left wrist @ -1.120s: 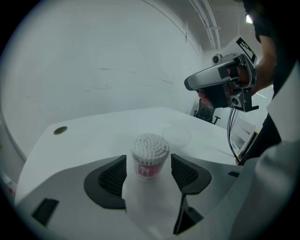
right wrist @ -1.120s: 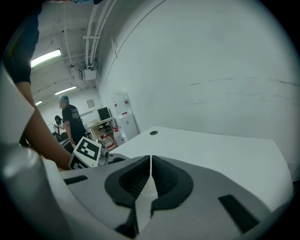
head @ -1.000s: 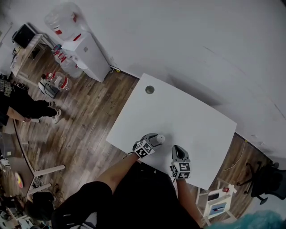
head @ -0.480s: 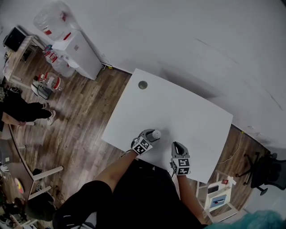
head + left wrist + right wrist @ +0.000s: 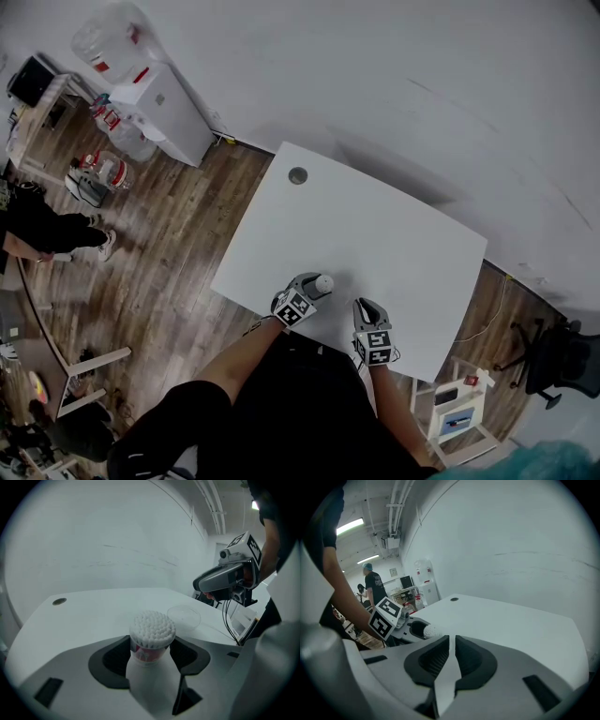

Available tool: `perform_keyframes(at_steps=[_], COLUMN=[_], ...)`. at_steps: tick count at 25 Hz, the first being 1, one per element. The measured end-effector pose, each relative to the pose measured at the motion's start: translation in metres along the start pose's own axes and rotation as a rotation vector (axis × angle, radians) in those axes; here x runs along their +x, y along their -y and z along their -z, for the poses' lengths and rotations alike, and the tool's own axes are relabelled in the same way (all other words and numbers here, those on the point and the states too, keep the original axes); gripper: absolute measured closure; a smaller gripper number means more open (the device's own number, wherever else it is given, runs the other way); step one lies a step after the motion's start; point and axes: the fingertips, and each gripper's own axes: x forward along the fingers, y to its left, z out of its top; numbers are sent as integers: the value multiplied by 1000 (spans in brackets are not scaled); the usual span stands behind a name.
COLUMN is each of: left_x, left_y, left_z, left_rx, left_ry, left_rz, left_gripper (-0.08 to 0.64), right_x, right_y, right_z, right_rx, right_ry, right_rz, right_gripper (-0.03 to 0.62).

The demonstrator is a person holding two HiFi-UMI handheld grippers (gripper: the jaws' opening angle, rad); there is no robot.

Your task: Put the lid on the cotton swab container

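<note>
The cotton swab container (image 5: 149, 641), a small tub packed with white swab heads, stands upright between the pads of my left gripper (image 5: 150, 653), and both pads touch its sides. Its clear round lid (image 5: 183, 617) lies flat on the white table (image 5: 93, 606) just beyond it. In the head view my left gripper (image 5: 311, 286) holds the container (image 5: 323, 282) near the table's front edge. My right gripper (image 5: 365, 307) hovers to its right, shut and empty. In the right gripper view its jaws (image 5: 451, 641) are pressed together, and the swab heads (image 5: 433, 631) show to the left.
The table (image 5: 375, 234) has a round cable hole (image 5: 298, 175) near its far left corner. A water dispenser (image 5: 159, 103) and spare bottles stand on the wooden floor to the left, with people beyond them. An office chair (image 5: 558, 366) is at the right.
The head view has shifted a little. The left gripper still holds the container at the front edge. The right gripper has edged slightly towards it.
</note>
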Motion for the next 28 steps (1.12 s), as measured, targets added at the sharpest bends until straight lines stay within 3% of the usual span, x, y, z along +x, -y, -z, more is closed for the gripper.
perform_keyframes(at_steps=[8, 11, 13, 19, 28], left_x=[-1, -2, -3, -8, -10], left_y=[-1, 5, 7, 12, 14], left_z=[3, 4, 5, 9, 16], left_rx=[-51, -41, -36, -60, -39], left_ry=[-5, -11, -14, -26, -55], left_rz=[-14, -6, -2, 19, 8], left_gripper=[291, 291, 291, 291, 291], right_x=[9, 10, 15, 24, 20], right_y=[-7, -13, -16, -29, -32], right_z=[26, 32, 40, 59, 52], right_rx=[-22, -39, -50, -146, -154], right_ry=[-34, -38, -59, -116, -77], right_rz=[-46, -89, -107, -150, -151], right_gripper=[549, 472, 454, 446, 446])
